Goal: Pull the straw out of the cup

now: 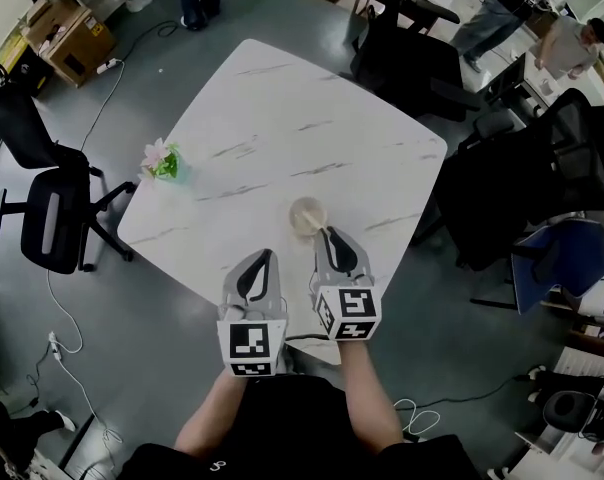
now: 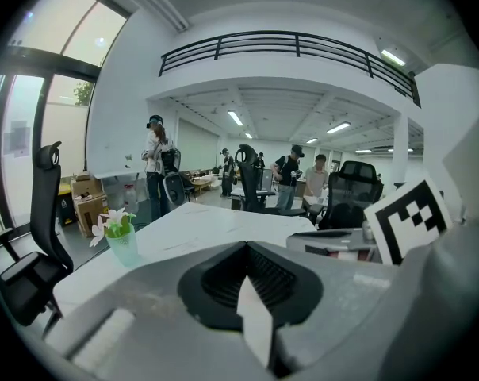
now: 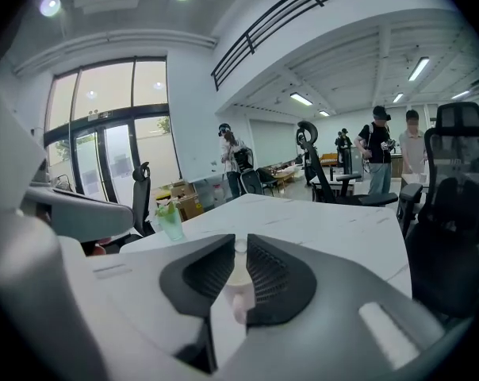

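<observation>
A pale cup [image 1: 307, 216] stands on the white marbled table [image 1: 282, 118], near its front edge. My right gripper [image 1: 329, 236] reaches to the cup's near side. In the right gripper view its jaws [image 3: 238, 244] are shut on a thin whitish straw [image 3: 239, 254] that stands upright between the ribbed pads, and the cup [image 3: 236, 302] shows pale below them. My left gripper [image 1: 262, 260] hovers to the left of the cup, apart from it. Its jaws [image 2: 246, 248] are shut with nothing between them.
A small green cup with a pink flower [image 1: 163, 161] stands at the table's left edge. A black office chair [image 1: 47, 208] is left of the table, with more chairs [image 1: 412, 63] at the far right. People stand in the background.
</observation>
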